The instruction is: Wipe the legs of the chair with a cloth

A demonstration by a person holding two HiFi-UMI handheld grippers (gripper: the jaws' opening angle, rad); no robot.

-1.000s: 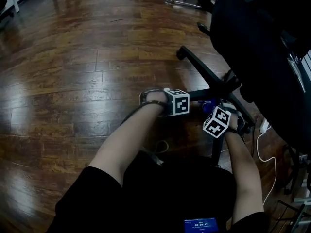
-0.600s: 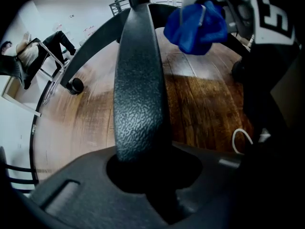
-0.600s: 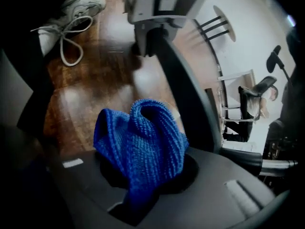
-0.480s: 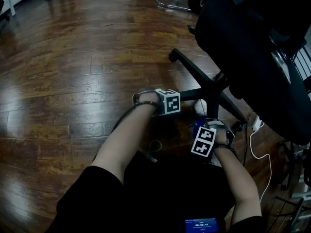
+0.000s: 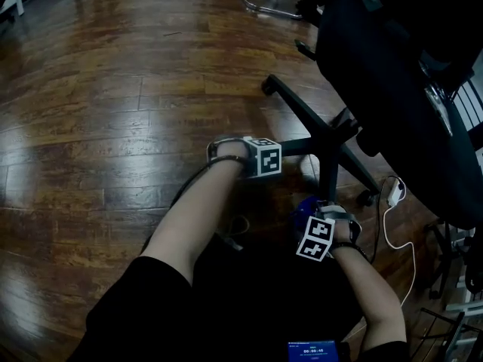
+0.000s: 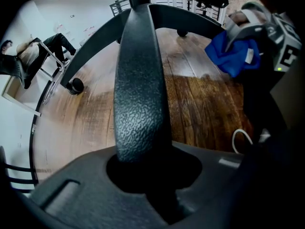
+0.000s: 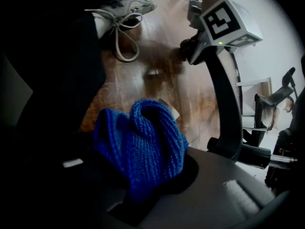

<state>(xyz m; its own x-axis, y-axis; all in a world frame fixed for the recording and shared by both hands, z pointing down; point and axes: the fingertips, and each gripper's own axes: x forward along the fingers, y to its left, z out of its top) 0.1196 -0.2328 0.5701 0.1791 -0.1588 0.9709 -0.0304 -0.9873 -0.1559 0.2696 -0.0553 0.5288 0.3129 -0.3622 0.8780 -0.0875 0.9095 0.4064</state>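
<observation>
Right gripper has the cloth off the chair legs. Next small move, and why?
Probably move the right gripper to press the blue cloth onto the near chair leg: the cloth hangs clear of it, while the left gripper clamps a second leg steady.

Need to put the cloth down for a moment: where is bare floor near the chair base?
The wide wooden floor left of the long chair leg and the person's left forearm is bare. Right of the hub it is crowded: a white cable trails there beneath the seat, between the legs.
</observation>
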